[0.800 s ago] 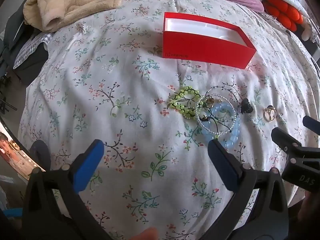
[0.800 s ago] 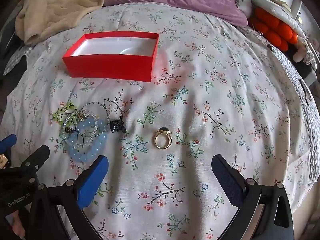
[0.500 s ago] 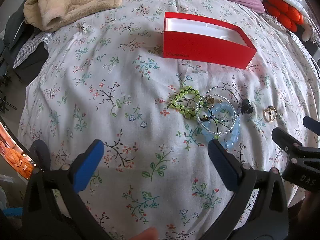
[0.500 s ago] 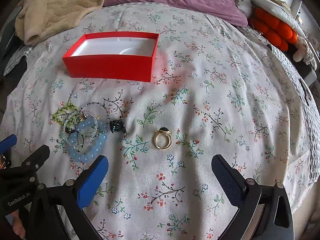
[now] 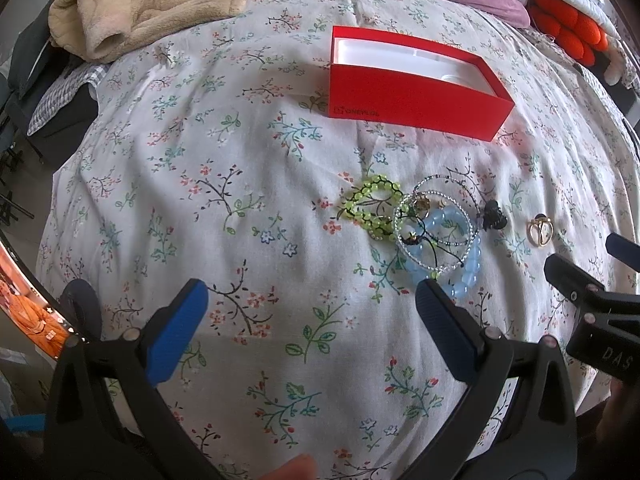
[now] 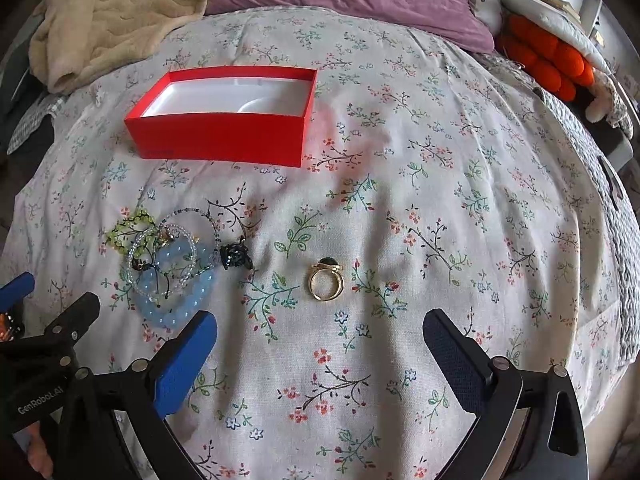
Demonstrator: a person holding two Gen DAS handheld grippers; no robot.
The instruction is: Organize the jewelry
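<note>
Left wrist view: the left gripper point(image 5: 308, 312) hangs over the floral bedspread point(image 5: 224, 160) with jaws spread wide, grasping nothing. A tangle of bracelets point(image 5: 432, 228), green, clear and pale blue, lies just ahead of its right finger point(image 5: 444, 324). The red box point(image 5: 408, 100) stands open beyond them, white inside. Right wrist view: the right gripper point(image 6: 320, 344) is likewise wide and empty; the gold ring point(image 6: 326, 280) lies just ahead between its fingers, a dark charm point(image 6: 236, 258) to its left, beside the bracelets.

Your open red box point(image 6: 220, 138) sits upper left, white inside. Below it, green, clear and blue bead bracelets point(image 6: 168, 268) lie tangled; the gold ring point(image 6: 326, 278) lies centre frame.
</note>
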